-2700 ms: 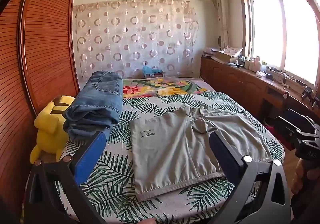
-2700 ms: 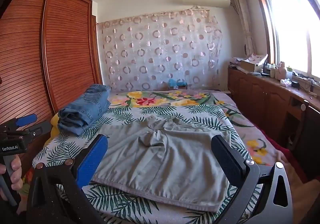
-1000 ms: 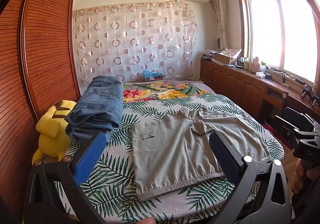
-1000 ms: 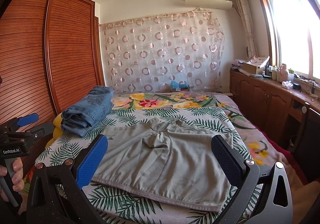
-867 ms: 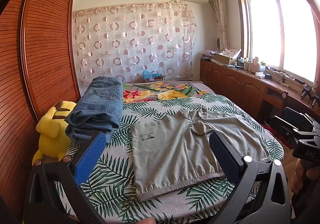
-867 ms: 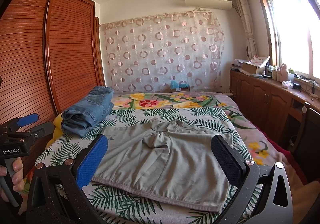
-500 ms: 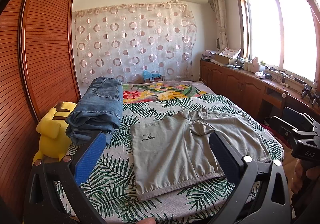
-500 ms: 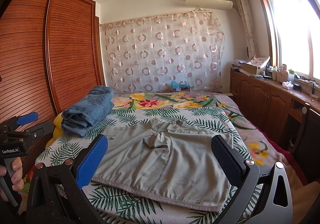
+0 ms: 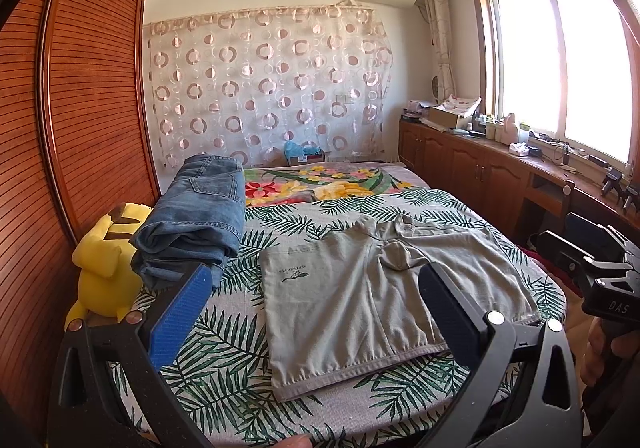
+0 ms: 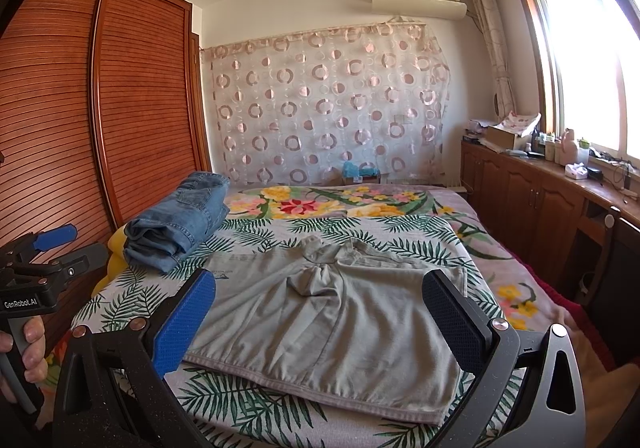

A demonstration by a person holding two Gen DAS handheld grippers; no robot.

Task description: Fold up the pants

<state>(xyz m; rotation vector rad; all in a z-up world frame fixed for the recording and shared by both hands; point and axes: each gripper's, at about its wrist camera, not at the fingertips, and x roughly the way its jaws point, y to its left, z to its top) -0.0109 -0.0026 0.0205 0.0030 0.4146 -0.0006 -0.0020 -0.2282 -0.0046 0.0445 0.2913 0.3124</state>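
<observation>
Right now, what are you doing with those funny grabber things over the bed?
A person holds a two-finger gripper in each hand above the bed. The left gripper and the right gripper are both open and hold nothing. Grey shorts lie spread flat on the leafy bedspread, not yet folded. Blue jeans sit already folded beside them, next to a yellow plush toy.

Grey pants [image 9: 372, 300] lie spread flat on the leaf-print bedspread [image 9: 224, 352], crotch bunched.
</observation>
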